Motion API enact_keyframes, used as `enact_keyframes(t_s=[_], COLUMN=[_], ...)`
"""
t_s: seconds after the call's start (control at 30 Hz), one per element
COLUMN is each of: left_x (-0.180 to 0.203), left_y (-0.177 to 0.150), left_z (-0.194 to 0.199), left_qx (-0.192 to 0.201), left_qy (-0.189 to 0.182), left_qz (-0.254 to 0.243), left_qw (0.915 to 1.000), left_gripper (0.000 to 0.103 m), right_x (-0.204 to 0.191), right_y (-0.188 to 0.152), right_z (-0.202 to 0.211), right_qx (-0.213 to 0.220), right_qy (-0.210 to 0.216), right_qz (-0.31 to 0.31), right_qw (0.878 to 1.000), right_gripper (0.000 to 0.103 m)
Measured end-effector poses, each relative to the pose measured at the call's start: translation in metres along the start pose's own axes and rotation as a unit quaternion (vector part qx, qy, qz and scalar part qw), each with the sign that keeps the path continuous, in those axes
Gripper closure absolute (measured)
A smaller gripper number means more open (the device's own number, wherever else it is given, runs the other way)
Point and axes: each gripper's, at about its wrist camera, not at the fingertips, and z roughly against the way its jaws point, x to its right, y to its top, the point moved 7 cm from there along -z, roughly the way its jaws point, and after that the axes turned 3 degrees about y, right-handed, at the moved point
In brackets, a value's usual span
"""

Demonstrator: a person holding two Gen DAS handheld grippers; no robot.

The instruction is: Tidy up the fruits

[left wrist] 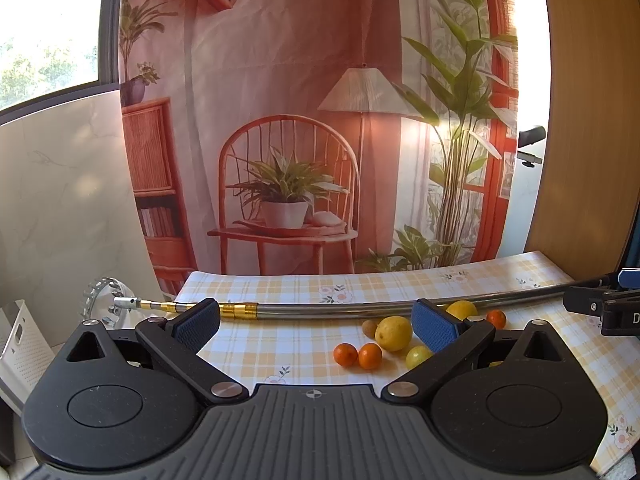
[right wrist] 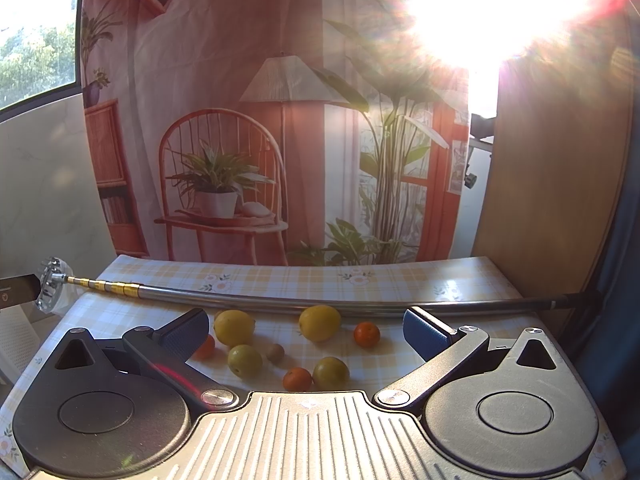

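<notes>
Fruit lies loose on a yellow checked tablecloth (right wrist: 280, 280). In the right wrist view two lemons (right wrist: 234, 327) (right wrist: 319, 322), two green-yellow round fruits (right wrist: 245, 361) (right wrist: 330, 373), small oranges (right wrist: 366, 334) (right wrist: 297, 379) and a brown kiwi (right wrist: 275, 353) lie between the fingers of my right gripper (right wrist: 308, 330), which is open and holds nothing. In the left wrist view a lemon (left wrist: 393, 333), two small oranges (left wrist: 345, 355) (left wrist: 370, 355) and a kiwi (left wrist: 369, 327) sit right of centre. My left gripper (left wrist: 316, 326) is open and bare above the cloth.
A long metal pole (left wrist: 340, 312) with gold bands lies across the table behind the fruit; its toothed head (right wrist: 51, 285) overhangs the left edge. A white perforated bin (left wrist: 20, 344) stands left of the table. A printed backdrop hangs behind. Strong glare fills the upper right.
</notes>
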Motion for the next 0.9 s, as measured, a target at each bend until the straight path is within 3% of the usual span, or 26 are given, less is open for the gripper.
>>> enact_keyframes(t_s=[0.9], left_x=[0.0015], left_y=[0.0004], left_z=[-0.0020], left_qx=[-0.009], left_qy=[-0.008], left_qz=[-0.003], left_qw=[0.9999], left_gripper=[0.000], right_x=[-0.0002], right_y=[0.0002], right_z=[-0.0006], right_qx=[-0.001], right_qy=[0.000], right_qz=[0.002], right_qw=[1.000], right_gripper=[0.000])
